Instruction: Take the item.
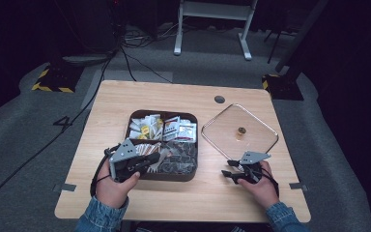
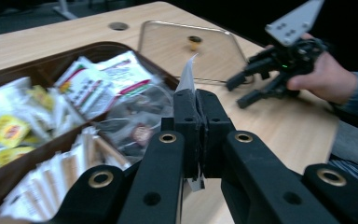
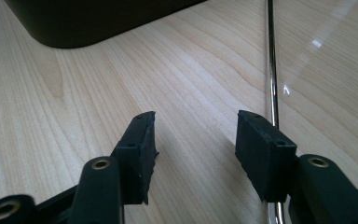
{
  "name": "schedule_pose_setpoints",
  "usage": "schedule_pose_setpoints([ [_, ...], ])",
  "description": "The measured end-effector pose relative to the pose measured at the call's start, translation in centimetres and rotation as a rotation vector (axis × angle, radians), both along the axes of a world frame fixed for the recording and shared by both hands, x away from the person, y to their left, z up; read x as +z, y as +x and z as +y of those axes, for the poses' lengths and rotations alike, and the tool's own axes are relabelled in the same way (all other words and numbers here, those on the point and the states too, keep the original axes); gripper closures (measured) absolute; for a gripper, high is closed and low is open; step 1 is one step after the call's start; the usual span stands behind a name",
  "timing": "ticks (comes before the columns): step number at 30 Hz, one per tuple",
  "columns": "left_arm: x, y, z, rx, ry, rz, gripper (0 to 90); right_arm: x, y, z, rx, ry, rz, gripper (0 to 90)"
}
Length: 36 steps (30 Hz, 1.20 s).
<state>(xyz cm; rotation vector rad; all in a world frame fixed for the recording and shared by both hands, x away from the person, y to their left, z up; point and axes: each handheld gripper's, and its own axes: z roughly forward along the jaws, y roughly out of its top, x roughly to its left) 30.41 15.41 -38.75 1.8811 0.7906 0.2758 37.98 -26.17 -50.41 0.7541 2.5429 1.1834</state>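
1. The table [image 1: 183,94] bears a brown divided box [image 1: 163,145] full of packets, with its glass lid [image 1: 239,131] lying off to the right.
2. The left gripper [image 2: 196,100] has its jaws pressed together on a thin white packet [image 2: 187,78], lifted above the box's near corner. So picking looks done; placing remains.
3. The right gripper [image 3: 193,135] rests spread and empty beside the lid's rim, holding nothing.
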Motion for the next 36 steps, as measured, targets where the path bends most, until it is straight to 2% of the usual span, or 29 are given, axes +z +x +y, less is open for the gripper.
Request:
schedule_pose_setpoints([
  [13, -0.4, -1.2, -3.4, -0.170, 0.016, 0.003, 88.0, 0.0, 0.0, 0.0, 0.000, 0.001, 0.001, 48.2],
  [20, -1.4, -1.4, -5.2, -0.237, 0.026, 0.025, 88.0, 0.0, 0.0, 0.0, -0.001, -0.001, -0.001, 48.2],
  [24, -2.3, -1.3, -5.9, -0.262, 0.031, 0.034, 88.0, 0.0, 0.0, 0.0, 0.000, -0.001, 0.000, 48.2],
  [27, -3.1, -1.2, -6.3, -0.272, 0.058, 0.024, 88.0, 0.0, 0.0, 0.0, 0.000, -0.001, -0.001, 48.2],
  [36, -5.5, -0.6, -7.1, -0.298, 0.081, 0.074, 88.0, 0.0, 0.0, 0.0, 0.000, -0.001, 0.000, 48.2],
])
